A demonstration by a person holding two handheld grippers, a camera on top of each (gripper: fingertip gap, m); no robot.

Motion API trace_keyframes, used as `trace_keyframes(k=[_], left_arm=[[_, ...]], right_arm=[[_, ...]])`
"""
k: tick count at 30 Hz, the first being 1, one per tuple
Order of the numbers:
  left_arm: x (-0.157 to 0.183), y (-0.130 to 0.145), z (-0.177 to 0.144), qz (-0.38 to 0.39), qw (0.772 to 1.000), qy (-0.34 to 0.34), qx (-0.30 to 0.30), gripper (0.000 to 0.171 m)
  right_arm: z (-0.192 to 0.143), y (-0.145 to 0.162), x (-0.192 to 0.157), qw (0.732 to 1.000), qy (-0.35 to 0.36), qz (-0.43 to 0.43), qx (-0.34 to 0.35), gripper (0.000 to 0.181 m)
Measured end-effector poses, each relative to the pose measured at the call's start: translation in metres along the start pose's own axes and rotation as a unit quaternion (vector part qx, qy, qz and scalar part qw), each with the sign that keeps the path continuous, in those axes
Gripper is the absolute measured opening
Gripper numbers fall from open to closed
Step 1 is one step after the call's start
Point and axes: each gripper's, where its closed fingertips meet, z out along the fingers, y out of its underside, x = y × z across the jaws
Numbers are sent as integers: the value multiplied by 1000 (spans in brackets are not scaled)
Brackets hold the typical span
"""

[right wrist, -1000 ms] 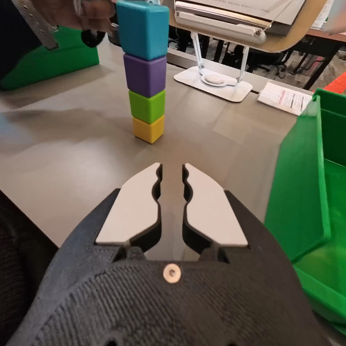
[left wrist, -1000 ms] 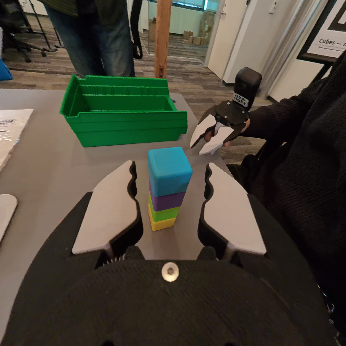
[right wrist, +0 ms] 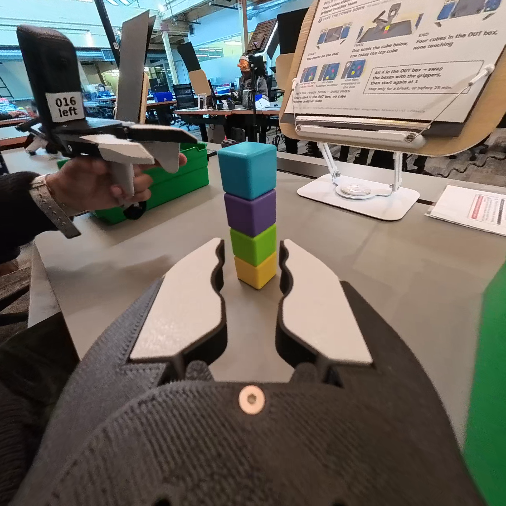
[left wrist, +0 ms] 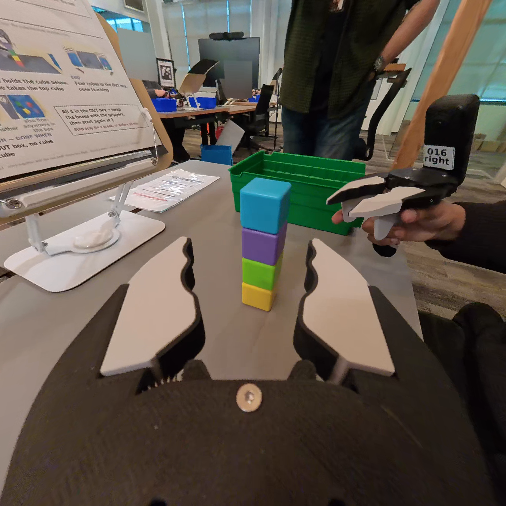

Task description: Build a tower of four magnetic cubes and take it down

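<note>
A tower of four cubes stands on the grey table [left wrist: 82, 342]: teal cube [left wrist: 264, 204] on top, then purple cube [left wrist: 261, 245], green cube [left wrist: 258, 272] and yellow cube [left wrist: 256, 297]. My left gripper [left wrist: 249, 242] is open and empty, just short of the tower and lined up with it. My right gripper [right wrist: 252, 242] is open and empty, its tips just short of the green cube [right wrist: 253, 245] and yellow cube [right wrist: 256, 272]. From the left wrist view the right gripper [left wrist: 338, 209] hangs right of the teal cube, apart from it. The left gripper [right wrist: 180, 153] hangs left of the teal cube [right wrist: 247, 169].
A green bin [left wrist: 301, 189] stands behind the tower, and a second green bin [right wrist: 490, 356] is at my right. A stand with an instruction sheet has its white base [left wrist: 82, 246] on the table's left. A sleeved paper [left wrist: 169, 189] lies nearby. A person [left wrist: 328, 82] stands beyond the table. The right tips stand about 8 cm off the teal cube [right wrist: 247, 169].
My left gripper has drawn back from around the teal cube and now looks level at the tower. My right gripper has opened wider and moved closer to the tower.
</note>
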Motion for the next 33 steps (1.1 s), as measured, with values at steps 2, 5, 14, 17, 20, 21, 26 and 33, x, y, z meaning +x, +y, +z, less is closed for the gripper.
trace_keyframes(k=[2,5,14,17,20,21,26,33], left_arm=[[2,2,-2,-2,1000,-7,0,81],[4,6,-1,-9,1000,-10,-1,82],[1,16,7,-18,1000,-10,-16,84],[0,18,10,-20,1000,-8,-19,84],[0,20,12,-22,999,-8,-24,84],[0,21,12,-23,999,-8,-26,84],[-1,25,15,-18,999,-14,-36,84],[-4,33,17,-12,998,-25,-54,83]], right_arm=[[0,0,-1,1000,-1,2,1,39],[-1,0,-2,1000,0,7,2,39],[-5,6,-1,1000,4,13,-3,39],[-6,7,-1,1000,6,12,-4,39],[-7,9,1,1000,11,11,-10,39],[-7,10,2,1000,16,9,-14,39],[-8,19,15,997,63,-1,-41,37],[-12,34,36,984,144,-32,-97,39]])
